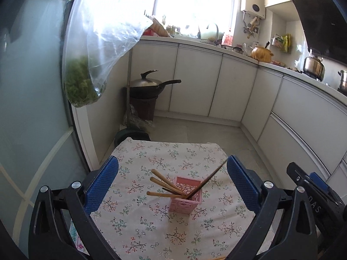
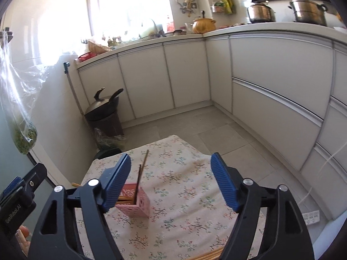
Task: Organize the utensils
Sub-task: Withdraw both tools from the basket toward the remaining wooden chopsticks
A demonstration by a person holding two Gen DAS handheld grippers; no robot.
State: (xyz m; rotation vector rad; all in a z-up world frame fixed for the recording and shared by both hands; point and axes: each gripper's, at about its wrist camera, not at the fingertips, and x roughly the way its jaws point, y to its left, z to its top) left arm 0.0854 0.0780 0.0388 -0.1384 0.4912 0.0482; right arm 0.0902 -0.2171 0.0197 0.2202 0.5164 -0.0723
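A pink perforated holder (image 1: pixel 186 197) stands upright on the floral tablecloth (image 1: pixel 151 227) and holds several chopsticks (image 1: pixel 167 183), some light wood, one dark and leaning right. My left gripper (image 1: pixel 172 184) is open and empty above the table, its blue pads on either side of the holder. In the right wrist view the holder (image 2: pixel 136 202) sits behind the left pad. My right gripper (image 2: pixel 170 184) is open and empty. More light wooden chopsticks (image 2: pixel 208 255) lie at the near table edge. The right gripper's body shows at the right of the left wrist view (image 1: pixel 314 195).
A small table under the floral cloth (image 2: pixel 184 195) stands on a tiled kitchen floor. White cabinets (image 2: pixel 271 82) run along the back and right. A wok on a dark bin (image 1: pixel 147 88) stands in the corner. A plastic bag of greens (image 1: pixel 86 75) hangs at left.
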